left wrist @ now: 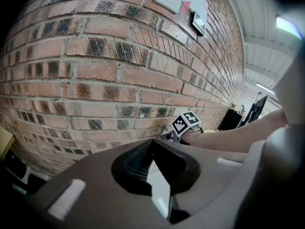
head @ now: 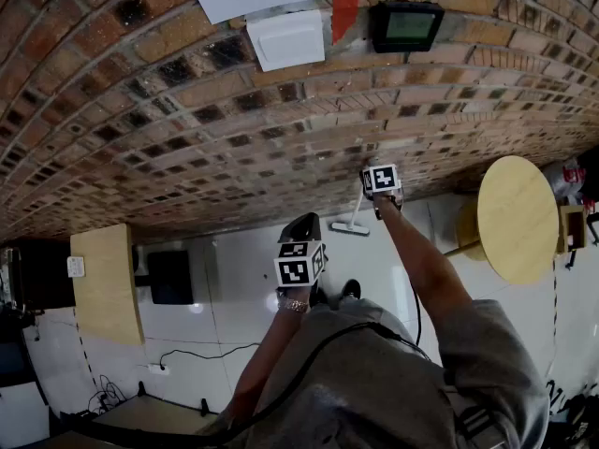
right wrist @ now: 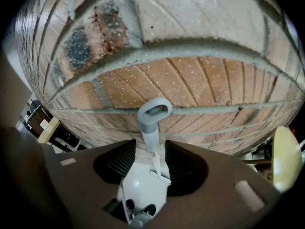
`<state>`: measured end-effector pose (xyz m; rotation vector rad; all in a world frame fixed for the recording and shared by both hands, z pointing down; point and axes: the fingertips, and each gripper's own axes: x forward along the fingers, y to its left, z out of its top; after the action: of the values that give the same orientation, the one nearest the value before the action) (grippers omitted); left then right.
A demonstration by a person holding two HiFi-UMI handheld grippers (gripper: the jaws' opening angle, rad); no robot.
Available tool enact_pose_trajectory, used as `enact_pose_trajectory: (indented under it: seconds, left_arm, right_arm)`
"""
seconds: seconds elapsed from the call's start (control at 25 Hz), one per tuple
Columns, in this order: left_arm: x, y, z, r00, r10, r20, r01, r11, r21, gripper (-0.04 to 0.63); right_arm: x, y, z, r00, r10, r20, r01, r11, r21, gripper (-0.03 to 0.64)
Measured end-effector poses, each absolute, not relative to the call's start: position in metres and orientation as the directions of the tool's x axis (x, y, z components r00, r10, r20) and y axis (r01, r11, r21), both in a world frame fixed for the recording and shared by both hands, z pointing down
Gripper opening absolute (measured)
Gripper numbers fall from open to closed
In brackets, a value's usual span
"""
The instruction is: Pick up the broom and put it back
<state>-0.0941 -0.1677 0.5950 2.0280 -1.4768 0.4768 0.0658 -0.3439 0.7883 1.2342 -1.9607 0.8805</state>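
Note:
The broom stands upright against the brick wall (head: 187, 110). Its white head (head: 350, 226) rests on the white floor, and its thin handle rises to a grey loop (right wrist: 153, 112). My right gripper (head: 377, 195) is up at that top end by the wall. In the right gripper view the handle passes between the jaws of the right gripper (right wrist: 151, 146), which stand wider than the handle, so that gripper is open. My left gripper (head: 301, 226) hangs lower and further from the wall. In its own view the left gripper (left wrist: 152, 145) is shut and holds nothing. The right gripper's marker cube (left wrist: 186, 122) shows beyond it.
A round wooden table (head: 517, 218) stands at the right, by the wall. At the left is a pale wooden bench (head: 106, 283) with a black box (head: 170, 277) beside it, and cables (head: 187, 355) trail on the floor. A white plate (head: 291, 38) and a black device (head: 406, 24) hang on the wall.

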Motion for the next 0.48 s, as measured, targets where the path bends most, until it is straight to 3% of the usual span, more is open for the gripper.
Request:
enact_pose_trajectory:
  seconds: [0.16,0.48]
  left_arm:
    - [-0.094,-0.165,0.596,0.328,-0.733,0.596,-0.944,-0.222,0.246,0.0]
    - [-0.087,-0.175,0.59,0.357,-0.728,0.586,-0.934,-0.263,0.242,0.0]
  right_arm:
    - [0.08,-0.354,0.794,-0.303,-0.462,0.833,-0.931,0.331,-0.155,0.1]
    - [0.079,-0.336,0.789,-0.351,-0.452,0.82,-0.896,0.417,-0.153,0.097]
